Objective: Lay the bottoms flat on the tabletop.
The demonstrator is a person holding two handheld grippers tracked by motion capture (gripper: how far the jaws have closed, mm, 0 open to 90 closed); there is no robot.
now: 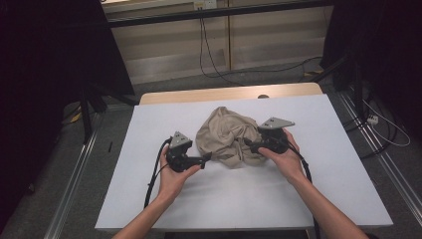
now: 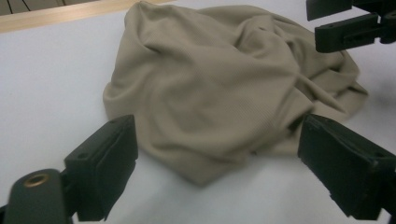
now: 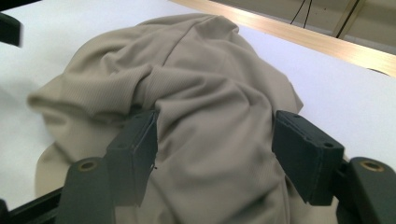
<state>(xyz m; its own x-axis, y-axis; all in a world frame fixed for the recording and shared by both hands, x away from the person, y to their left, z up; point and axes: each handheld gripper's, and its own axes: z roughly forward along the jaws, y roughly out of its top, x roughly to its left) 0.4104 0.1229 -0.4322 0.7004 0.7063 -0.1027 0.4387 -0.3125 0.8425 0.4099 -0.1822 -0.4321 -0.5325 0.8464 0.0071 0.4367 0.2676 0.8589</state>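
A crumpled beige cloth [image 1: 226, 137] lies in a heap on the white table cover [image 1: 214, 199], near its middle. My left gripper [image 1: 206, 158] sits at the heap's left front edge, held by a hand. In the left gripper view its jaws stand wide apart, left gripper [image 2: 217, 128] open, with the cloth [image 2: 210, 88] just ahead of them. My right gripper [image 1: 247, 144] reaches into the heap from the right. In the right gripper view a bulging fold of the cloth [image 3: 210, 93] lies between the spread jaws of the right gripper [image 3: 215, 123], and the pads do not squeeze it.
The table's wooden far edge [image 1: 199, 95] shows beyond the white cover. Cables [image 1: 209, 55] run across the floor behind the table, and dark stands [image 1: 89, 99] flank it on both sides. Bare white cover surrounds the heap.
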